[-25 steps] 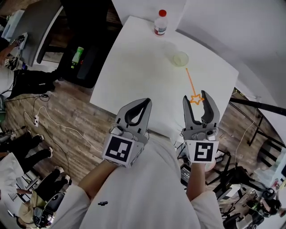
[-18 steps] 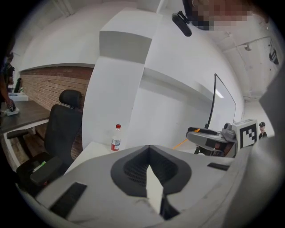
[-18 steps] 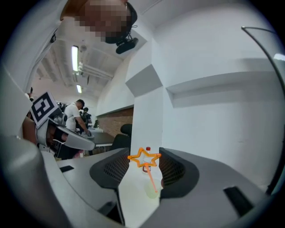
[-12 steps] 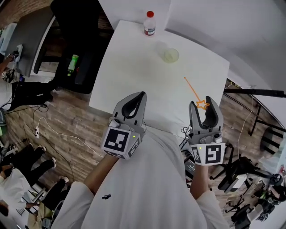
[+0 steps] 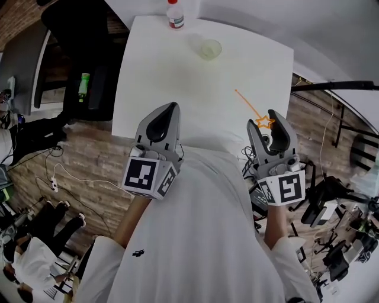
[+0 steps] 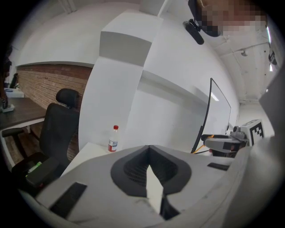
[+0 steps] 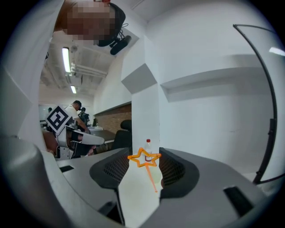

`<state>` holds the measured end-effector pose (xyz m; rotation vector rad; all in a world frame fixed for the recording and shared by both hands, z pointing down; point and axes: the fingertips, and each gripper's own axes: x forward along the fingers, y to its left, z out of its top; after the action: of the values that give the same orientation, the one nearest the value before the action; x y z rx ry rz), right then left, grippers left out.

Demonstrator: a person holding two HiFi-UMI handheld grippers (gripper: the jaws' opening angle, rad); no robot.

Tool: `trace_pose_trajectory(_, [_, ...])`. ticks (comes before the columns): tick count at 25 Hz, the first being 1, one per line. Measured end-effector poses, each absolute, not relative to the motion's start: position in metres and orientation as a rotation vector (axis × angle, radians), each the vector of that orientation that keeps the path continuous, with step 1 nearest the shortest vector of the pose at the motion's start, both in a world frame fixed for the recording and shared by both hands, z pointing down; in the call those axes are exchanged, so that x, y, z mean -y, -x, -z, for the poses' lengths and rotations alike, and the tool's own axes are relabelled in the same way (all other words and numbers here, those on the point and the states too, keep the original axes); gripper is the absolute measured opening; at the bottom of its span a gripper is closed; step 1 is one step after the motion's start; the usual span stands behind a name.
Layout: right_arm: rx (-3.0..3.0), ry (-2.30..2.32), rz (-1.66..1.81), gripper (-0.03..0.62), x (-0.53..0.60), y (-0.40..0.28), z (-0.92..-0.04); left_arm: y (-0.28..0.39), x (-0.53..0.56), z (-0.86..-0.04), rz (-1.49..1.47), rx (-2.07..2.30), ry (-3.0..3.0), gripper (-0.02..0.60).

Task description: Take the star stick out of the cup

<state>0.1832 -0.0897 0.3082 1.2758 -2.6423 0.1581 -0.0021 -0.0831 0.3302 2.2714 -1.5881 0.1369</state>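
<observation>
The star stick (image 5: 262, 122) was already out of the cup (image 5: 209, 48): its orange star sat pinched between the tips of the right gripper (image 5: 264, 118), and its thin stem stuck out over the near edge of the white worktop (image 5: 160, 77), pointing towards the cup but well apart from it. In the right gripper view the star (image 7: 144, 157) spanned the gap, touching both fingers, so the fingers were clamped on it across a wide spread. The clear cup stood far off near the back of the worktop, apparently with nothing in it, close to a red-capped bottle (image 5: 174, 15). The left gripper (image 5: 167, 108) hung at the worktop's near edge, its fingers closed tip to tip on nothing. I judged the removal itself done; at most, setting the stick down remained.
</observation>
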Motion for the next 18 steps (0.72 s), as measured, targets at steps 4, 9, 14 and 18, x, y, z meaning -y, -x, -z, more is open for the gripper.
trace_pose_trajectory(4, [2.641,-1.254,-0.144,0.212,0.083,-0.180,-0.306,-0.004,0.084,-0.334,-0.163,1.552,-2.297,-0.005])
trace_pose_trajectory(9, [2.630,-1.254,-0.151,0.212,0.080,-0.177,-0.307,-0.009,0.087,-0.335,-0.176,1.529,-2.313,-0.005])
trace_pose_trajectory(14, [2.633,-1.242,-0.170,0.212,0.077,-0.177,-0.309,-0.012,0.088,-0.336,-0.178,1.518,-2.314,-0.005])
trace_pose_trajectory(18, [2.638,-1.220,-0.181,0.212,0.076,-0.174,-0.311,-0.014,0.087,-0.337,-0.186,1.516,-2.314,-0.005])
